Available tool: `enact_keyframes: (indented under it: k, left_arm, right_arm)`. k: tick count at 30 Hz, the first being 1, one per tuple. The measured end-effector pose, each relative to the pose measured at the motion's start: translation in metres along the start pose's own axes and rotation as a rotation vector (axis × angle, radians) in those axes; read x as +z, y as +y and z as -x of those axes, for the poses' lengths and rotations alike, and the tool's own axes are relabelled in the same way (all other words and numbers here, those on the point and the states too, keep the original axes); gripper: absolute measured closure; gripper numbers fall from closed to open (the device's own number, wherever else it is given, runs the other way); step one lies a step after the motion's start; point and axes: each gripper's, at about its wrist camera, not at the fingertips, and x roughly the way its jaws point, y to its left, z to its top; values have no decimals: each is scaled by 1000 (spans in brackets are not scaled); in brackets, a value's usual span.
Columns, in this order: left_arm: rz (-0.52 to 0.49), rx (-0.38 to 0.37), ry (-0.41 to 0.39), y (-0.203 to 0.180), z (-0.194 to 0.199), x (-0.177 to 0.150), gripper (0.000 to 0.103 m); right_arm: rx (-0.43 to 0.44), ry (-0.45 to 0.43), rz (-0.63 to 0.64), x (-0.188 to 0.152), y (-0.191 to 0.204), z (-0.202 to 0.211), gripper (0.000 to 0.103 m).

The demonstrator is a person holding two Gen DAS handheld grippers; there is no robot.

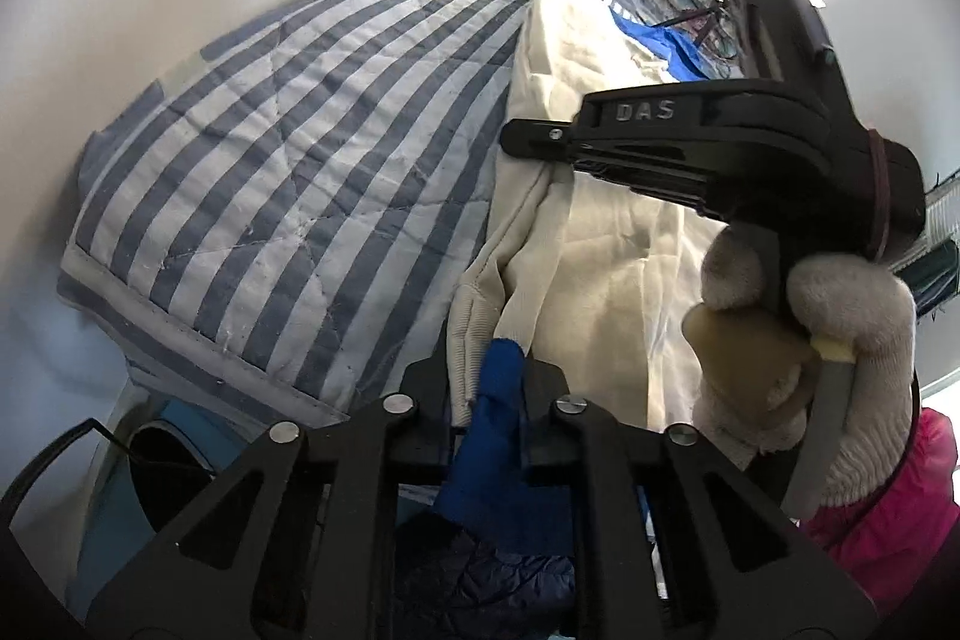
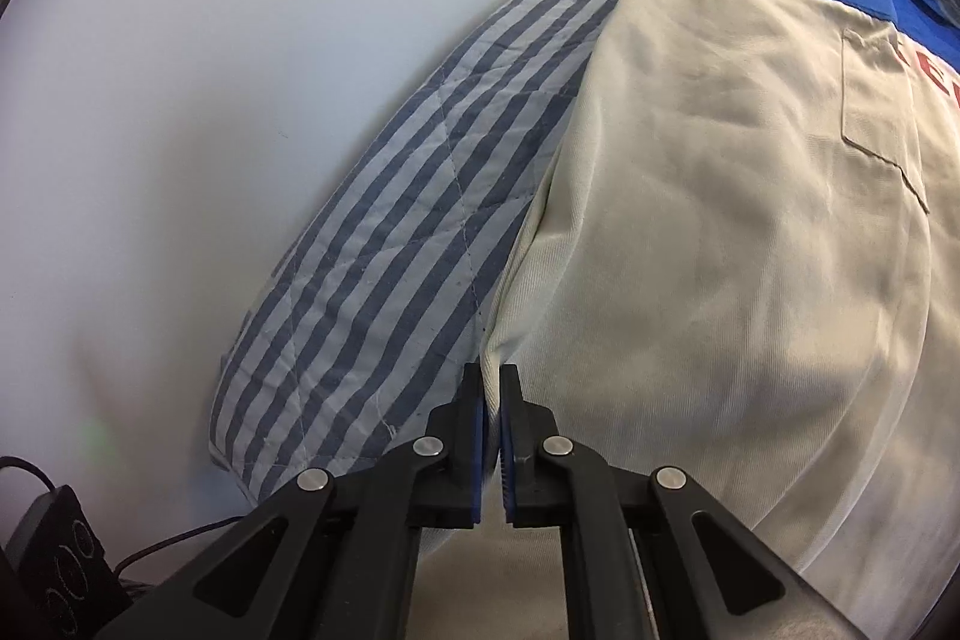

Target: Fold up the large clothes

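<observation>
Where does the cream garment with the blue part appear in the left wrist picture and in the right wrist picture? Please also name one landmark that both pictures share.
Left wrist: the cream garment runs down the middle-right, behind the right gripper and above the left gripper.
Right wrist: the garment fills the right half; its left edge sits between the gripper's nearly shut fingers.
Shared landmark: the striped quilt, left of the garment.

Black plastic linkages with silver pivot screws and blue pads (image 2: 477, 436) are seen on both grippers; "DAS" (image 1: 645, 111) is embossed on one.
</observation>
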Motion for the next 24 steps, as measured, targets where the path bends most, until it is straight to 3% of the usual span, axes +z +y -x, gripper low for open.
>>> enact_keyframes:
  k: [1,4,7,10,15,23,24]
  left_arm:
    - [-15,6,-9,-4,2,0,92]
    - [-53,15,-35,-16,5,2,93]
    - [-100,31,-56,-30,8,1,93]
    - [-119,35,-65,-38,6,3,93]
    - [-131,32,-69,-43,2,6,93]
    - [-187,49,-84,-52,4,4,94]
    - [-186,51,-84,-52,3,4,94]
  right_arm:
    - [2,4,6,1,0,1,99]
    - [23,-11,14,9,1,13,74]
    - [8,-63,23,31,1,30,71]
    - [-19,-62,-3,57,-8,34,67]
    - [-115,-60,-5,98,-12,23,53]
    - [-359,37,54,122,0,-35,52]
    - [-383,46,65,121,1,-41,59]
